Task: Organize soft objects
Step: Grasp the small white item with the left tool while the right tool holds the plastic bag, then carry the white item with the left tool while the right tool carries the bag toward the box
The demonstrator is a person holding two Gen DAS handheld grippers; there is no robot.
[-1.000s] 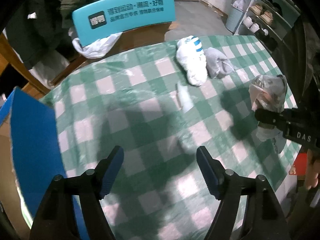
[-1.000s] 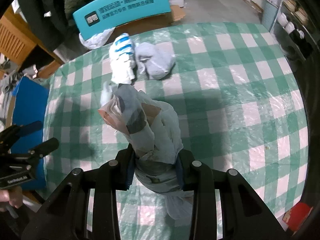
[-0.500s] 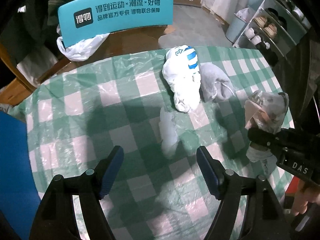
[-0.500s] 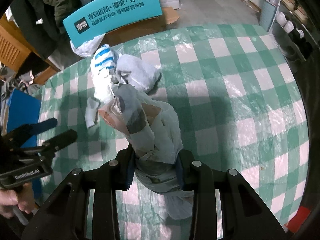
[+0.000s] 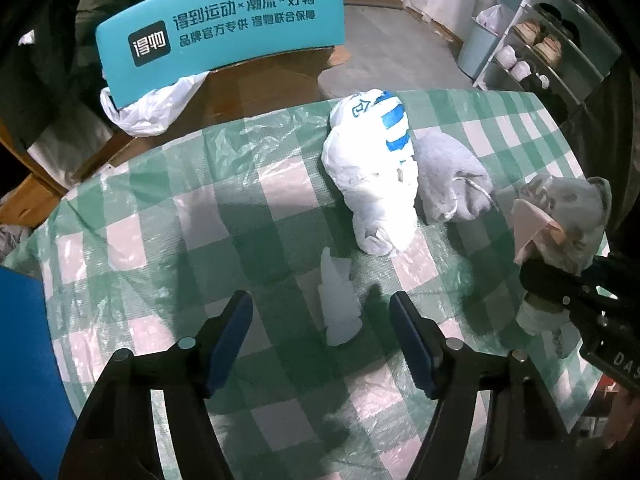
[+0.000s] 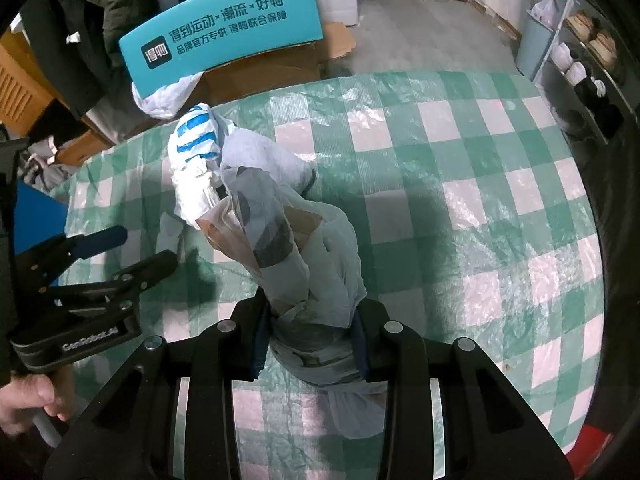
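Observation:
My right gripper (image 6: 310, 340) is shut on a bagged soft bundle (image 6: 280, 248) wrapped in thin plastic and holds it above the table; the bundle also shows in the left wrist view (image 5: 560, 220). My left gripper (image 5: 322, 332) is open and empty, with a small clear plastic packet (image 5: 338, 304) lying between its fingertips. It also shows in the right wrist view (image 6: 132, 248). A white bag with blue stripes (image 5: 372, 168) and a grey soft bundle (image 5: 452, 176) lie side by side beyond the packet.
The table has a green and white checked cloth (image 5: 200, 220) under clear plastic. A teal sign (image 5: 220, 28) and a white plastic bag (image 5: 152, 108) stand behind the far edge. A blue box (image 5: 24, 360) is at the left. Shelves (image 5: 552, 52) stand at the right.
My left gripper has moved forward across the table, so the small packet now lies between its fingers. My right gripper has carried its bundle toward the two bags.

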